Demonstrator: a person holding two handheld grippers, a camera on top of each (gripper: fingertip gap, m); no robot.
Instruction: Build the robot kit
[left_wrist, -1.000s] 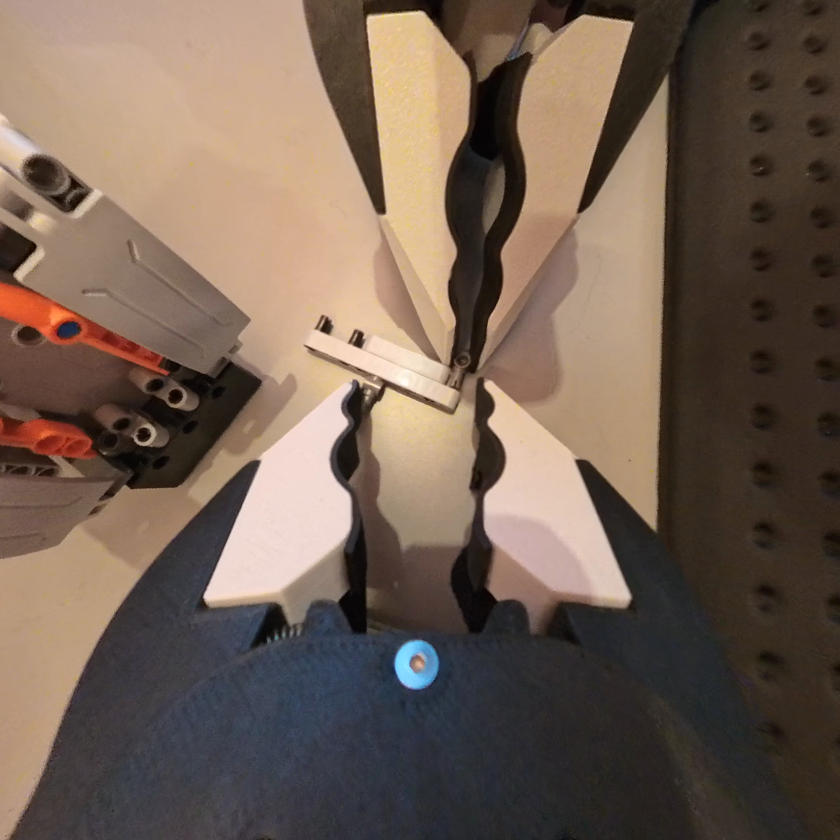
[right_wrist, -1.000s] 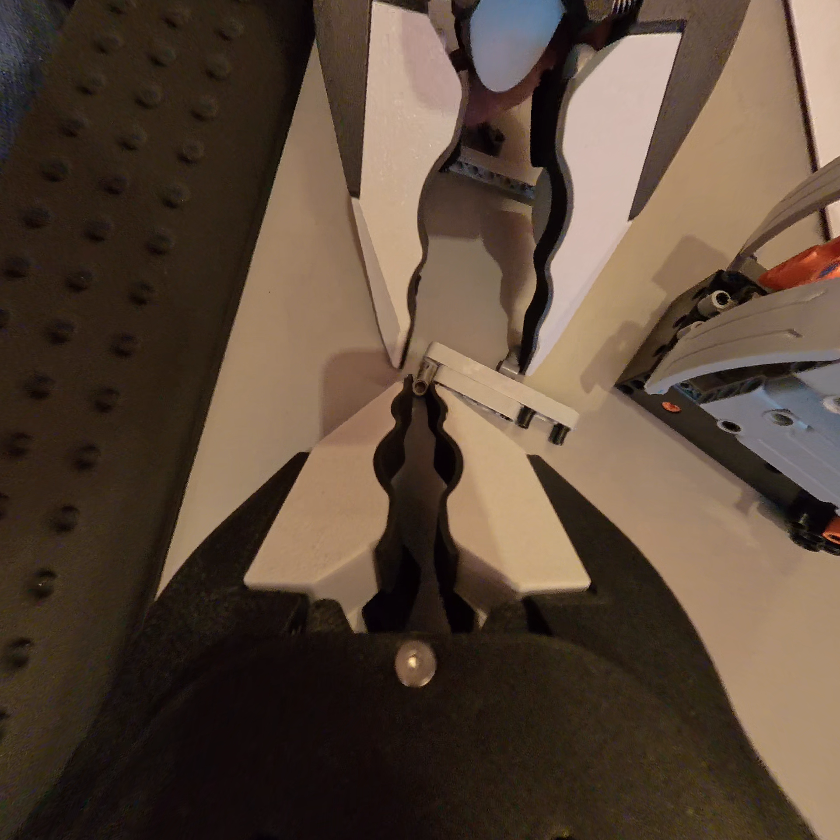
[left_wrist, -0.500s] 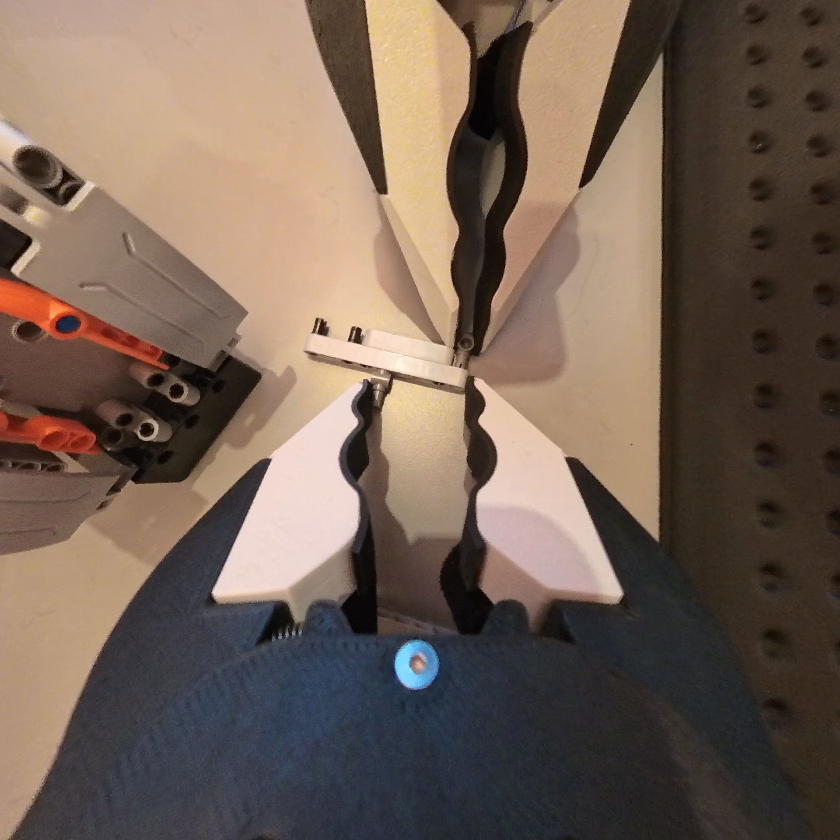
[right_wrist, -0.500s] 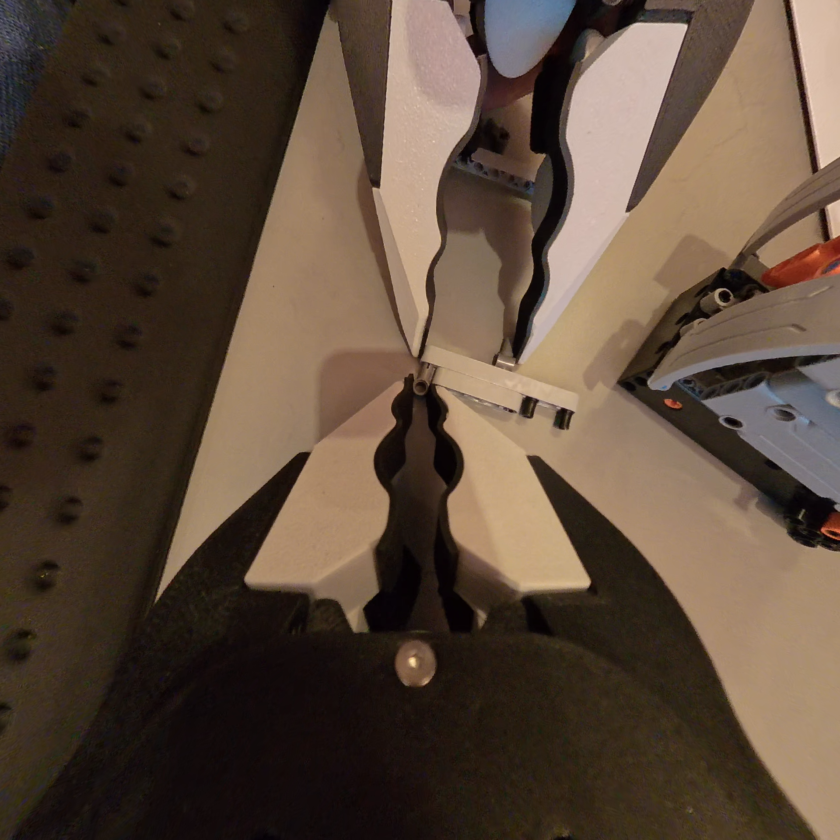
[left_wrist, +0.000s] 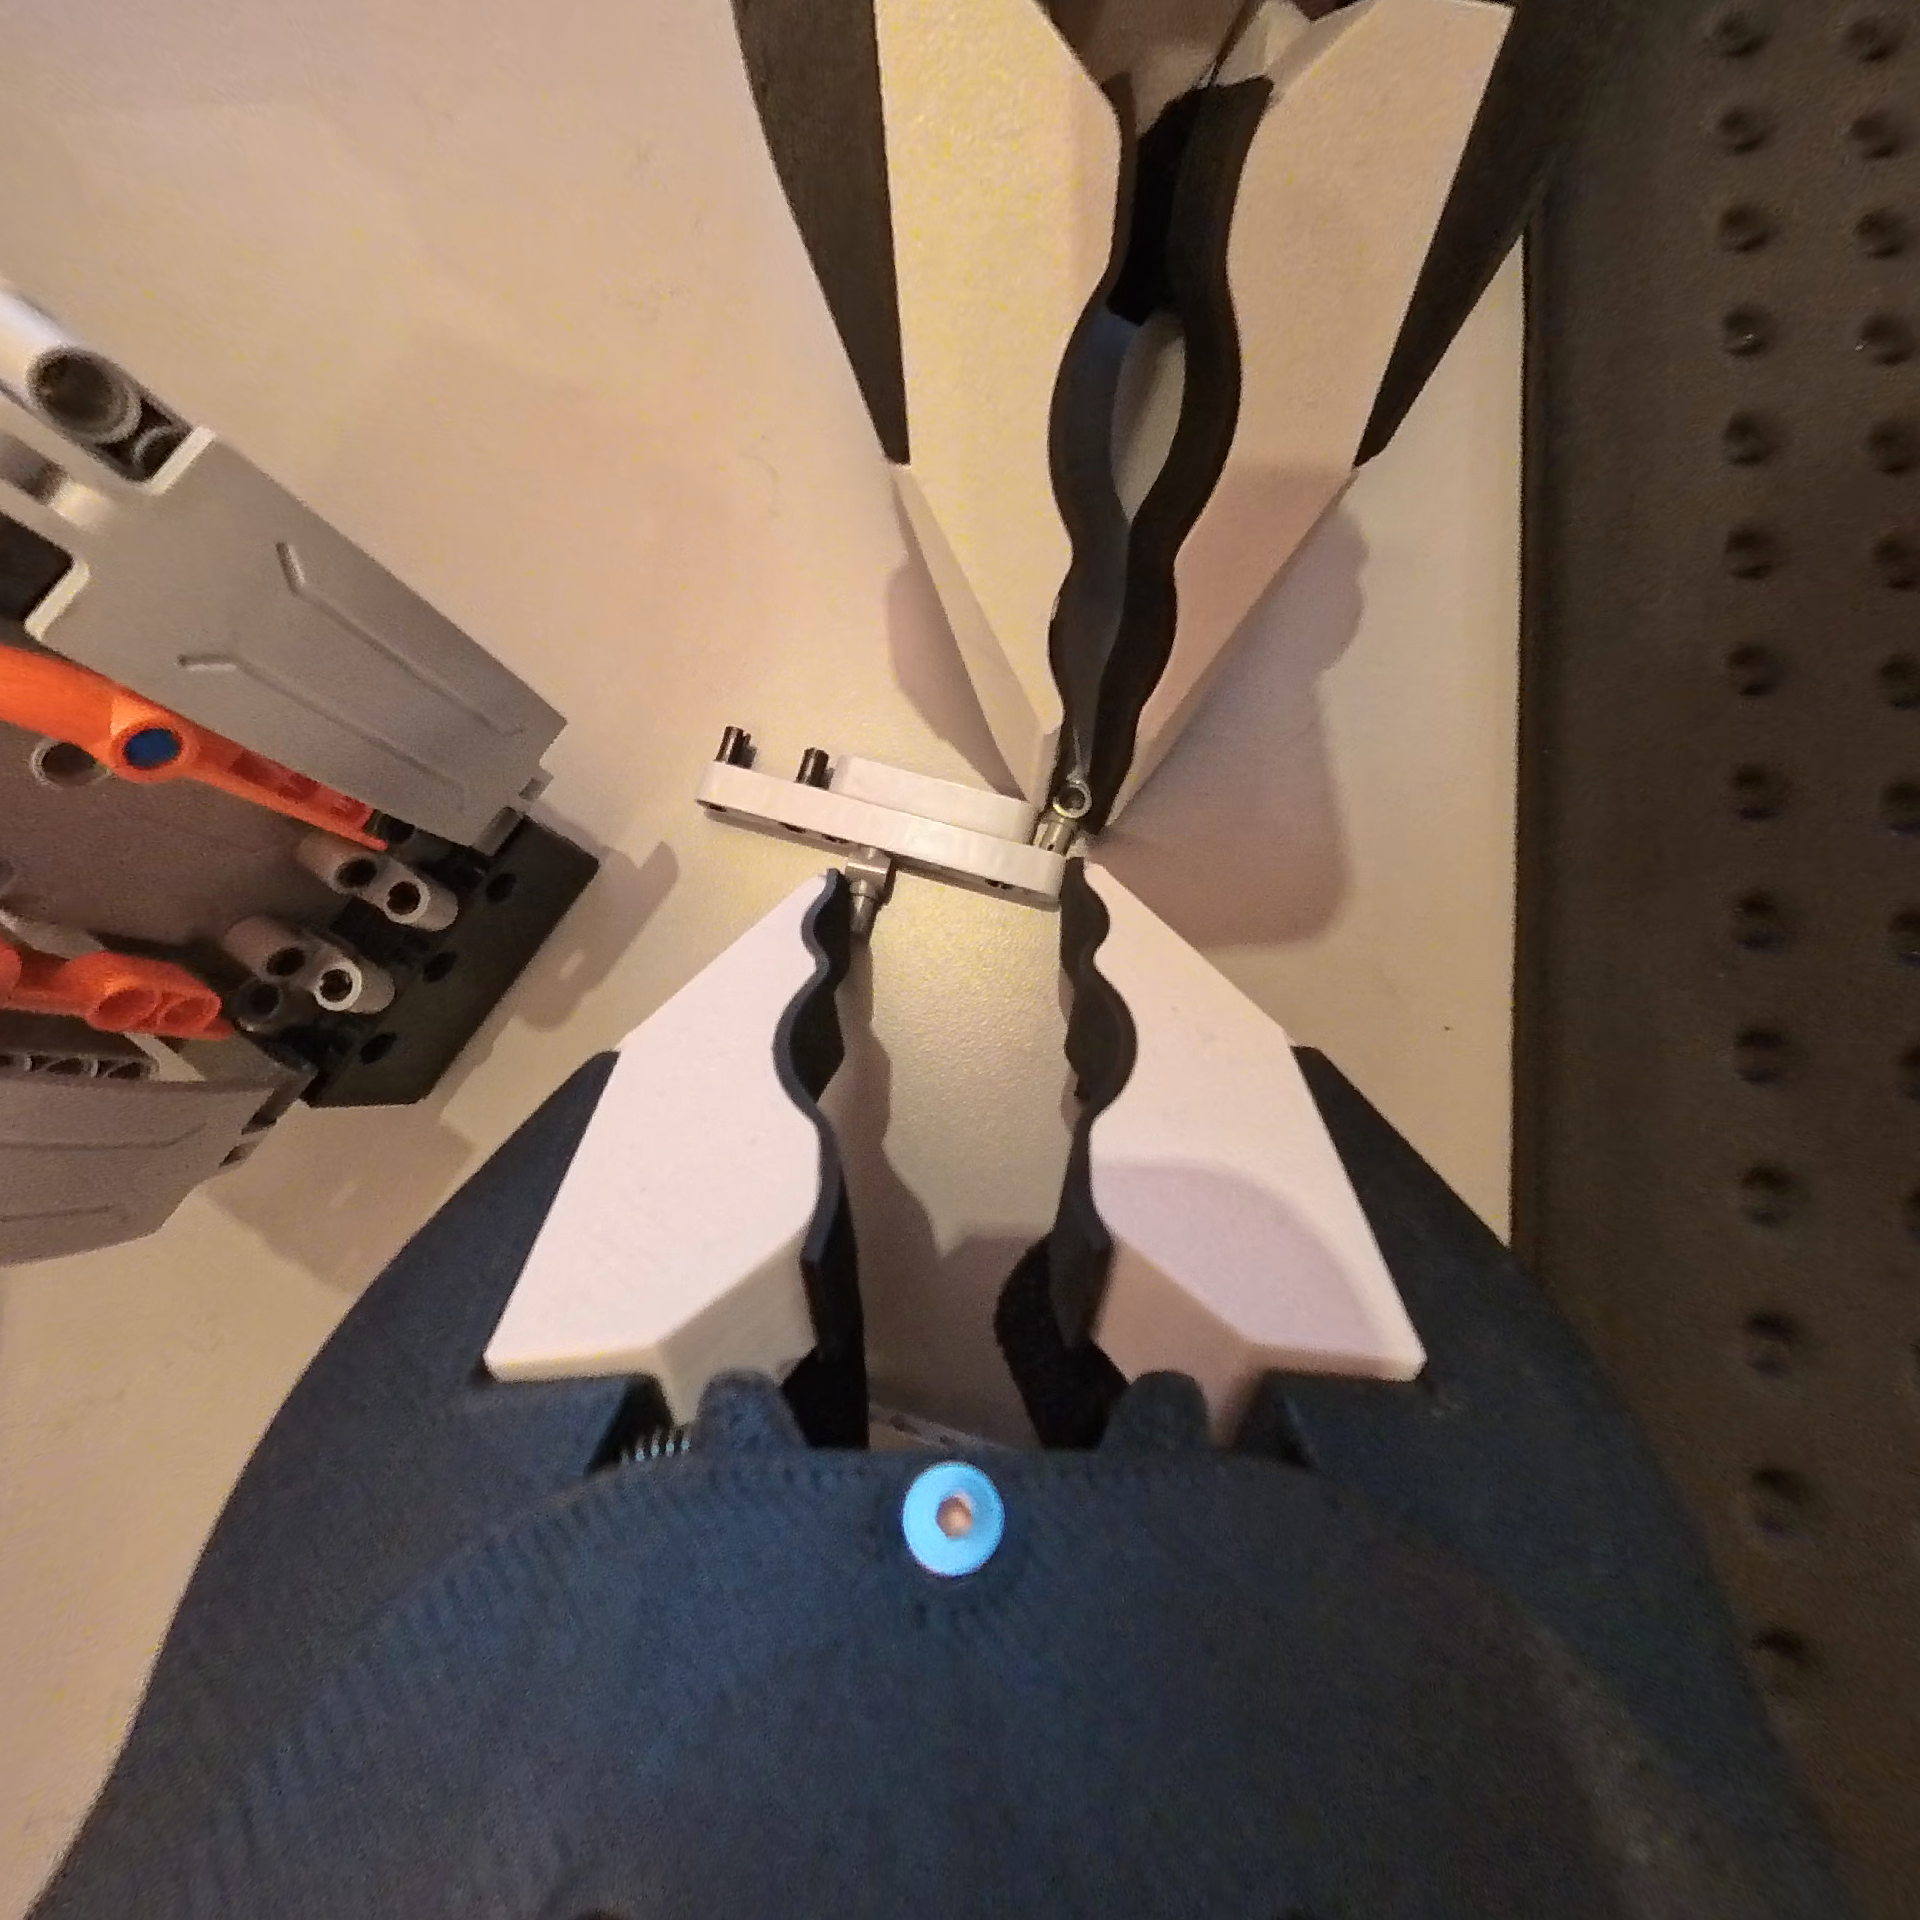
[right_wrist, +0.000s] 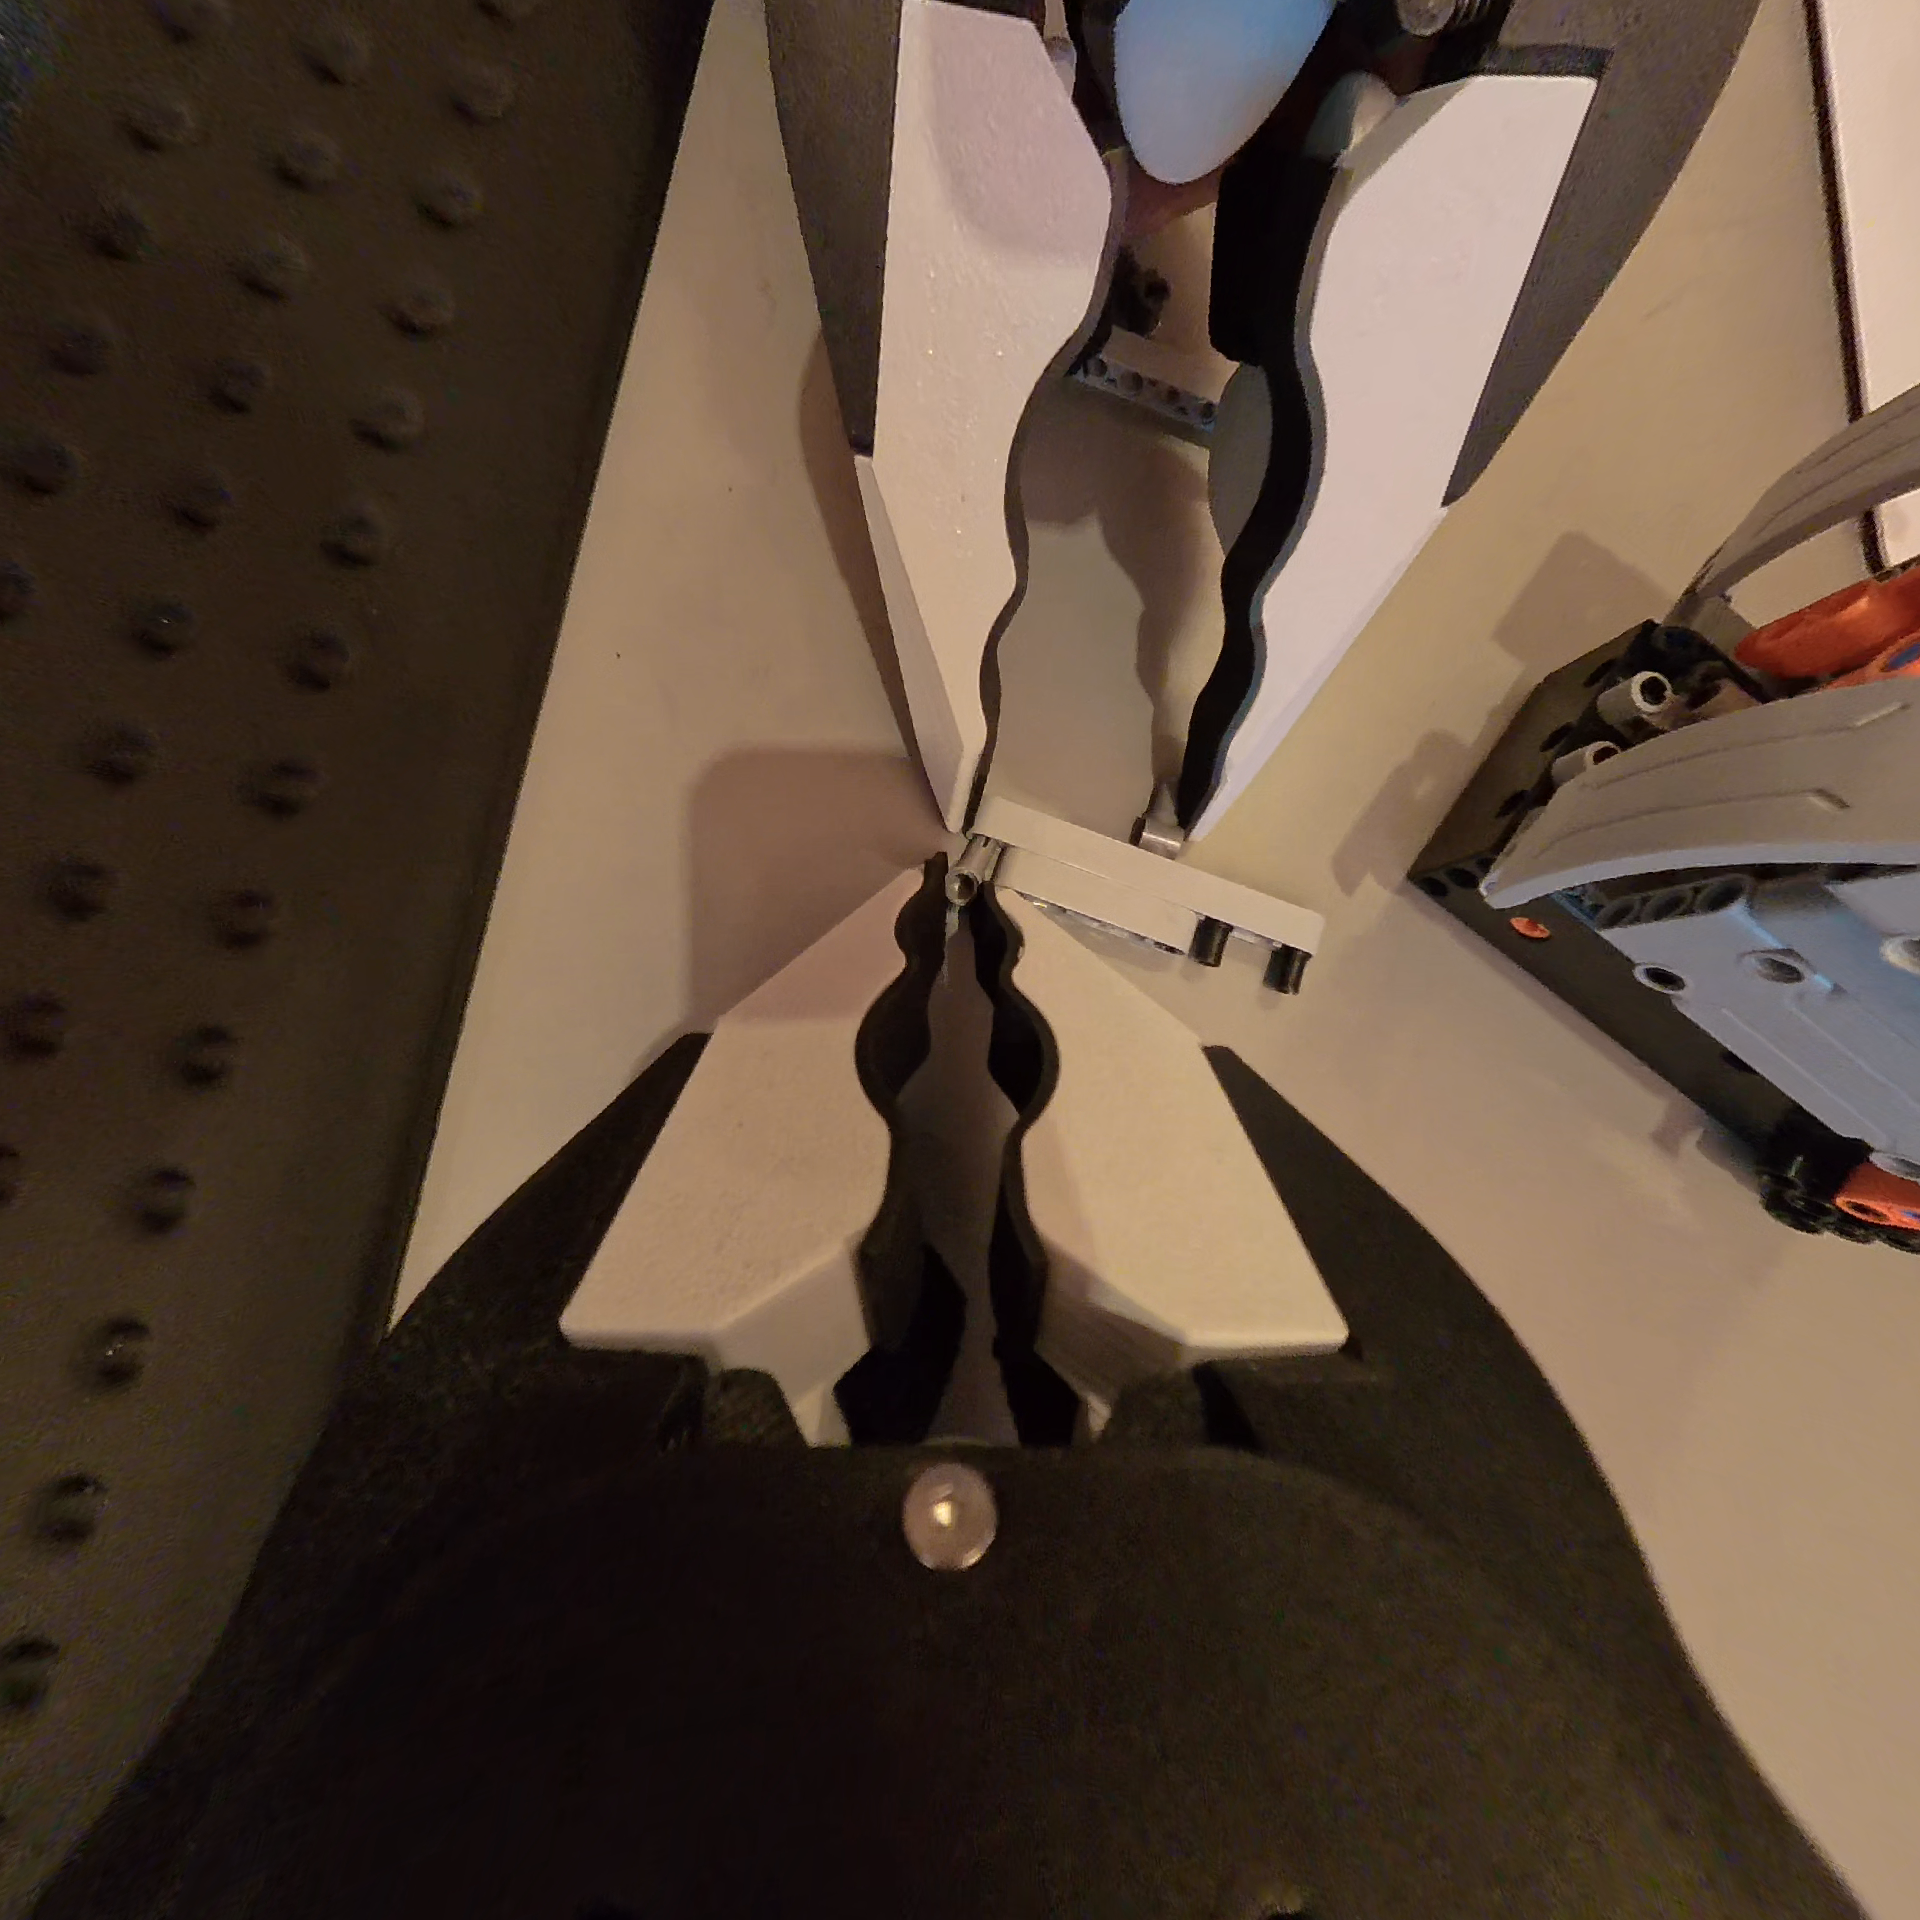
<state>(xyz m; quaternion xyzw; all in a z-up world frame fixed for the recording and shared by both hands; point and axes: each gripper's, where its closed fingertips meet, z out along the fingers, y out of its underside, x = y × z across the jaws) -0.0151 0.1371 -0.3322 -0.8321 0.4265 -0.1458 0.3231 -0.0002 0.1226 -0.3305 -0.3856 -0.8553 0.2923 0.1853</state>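
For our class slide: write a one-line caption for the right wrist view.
Right claw shut on a small grey pin at one end of a pale grey beam on the table.

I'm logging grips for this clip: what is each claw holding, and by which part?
The right claw is shut on a small grey pin at one end of the grey beam, gripping the pin's tip. The left claw is open and grips nothing.
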